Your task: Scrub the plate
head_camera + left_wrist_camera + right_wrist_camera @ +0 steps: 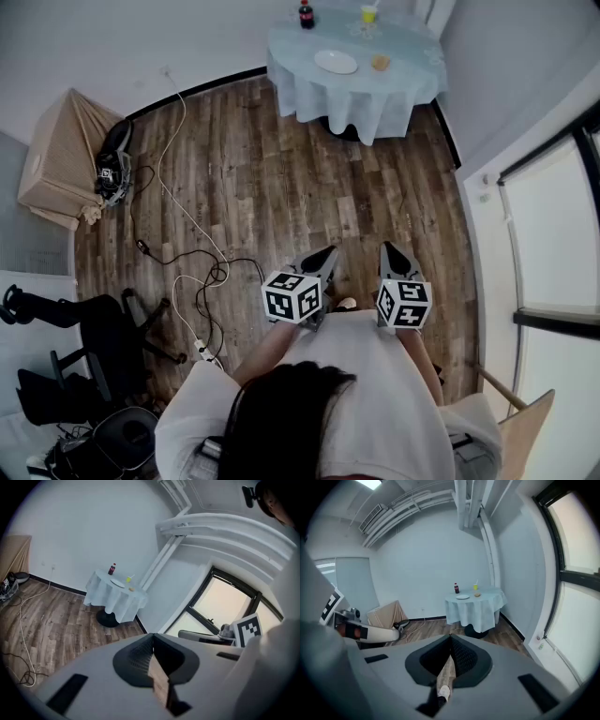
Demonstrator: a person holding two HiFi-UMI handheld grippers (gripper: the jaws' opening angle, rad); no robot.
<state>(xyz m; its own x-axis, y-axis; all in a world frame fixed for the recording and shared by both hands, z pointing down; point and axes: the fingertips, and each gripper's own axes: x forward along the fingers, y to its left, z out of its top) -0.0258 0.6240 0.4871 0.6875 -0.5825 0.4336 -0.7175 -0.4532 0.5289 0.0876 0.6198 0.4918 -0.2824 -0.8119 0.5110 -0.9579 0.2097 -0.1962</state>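
A white plate (336,62) lies on a round table with a pale blue cloth (309,75) at the far end of the room; the plate (462,597) shows small in the right gripper view too. Beside the plate stand a dark bottle (306,14), a glass with a yellow drink (368,14) and a small orange thing (380,63). Both grippers are held close to the person's body, far from the table. My left gripper (327,255) is shut with nothing in it. My right gripper (390,251) is shut and empty as well.
Cables (183,216) trail across the wooden floor between me and the table. A cloth-covered box (58,155) with gear beside it stands at the left wall. An office chair (98,342) sits at the lower left. A window wall (548,234) runs along the right.
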